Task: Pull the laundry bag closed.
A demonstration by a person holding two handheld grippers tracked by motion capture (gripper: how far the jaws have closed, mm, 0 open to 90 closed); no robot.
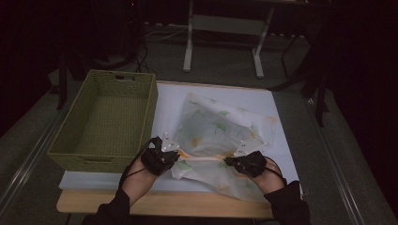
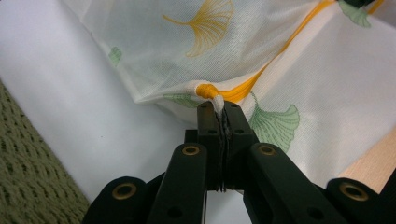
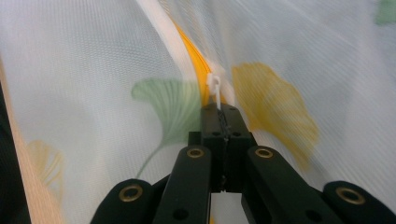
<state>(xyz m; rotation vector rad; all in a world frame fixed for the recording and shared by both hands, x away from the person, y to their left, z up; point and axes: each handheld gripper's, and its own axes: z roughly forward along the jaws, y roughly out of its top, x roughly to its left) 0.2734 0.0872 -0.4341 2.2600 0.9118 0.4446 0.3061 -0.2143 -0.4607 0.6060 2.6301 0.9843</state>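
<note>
The zippered mesh laundry bag (image 1: 220, 136) lies on the white table mat (image 1: 169, 101), right of the woven basket (image 1: 105, 119). The left gripper (image 2: 218, 108) clamps the bag's zipper-end corner; the right gripper (image 3: 219, 109) clamps the zipper pull (image 3: 215, 86). The step appears to be zipper operation. Next move: slide the pull along the orange zipper tape (image 2: 261, 74) under steady counter-tension.

One woven green basket (image 1: 105, 119) sits on one desk (image 1: 164, 202), one leaf-printed mesh bag (image 1: 220, 131) beside it. Two tools: the left tool (image 1: 177, 157) and the right tool (image 1: 227, 161). One white sheet (image 1: 263, 105) lies underneath.
</note>
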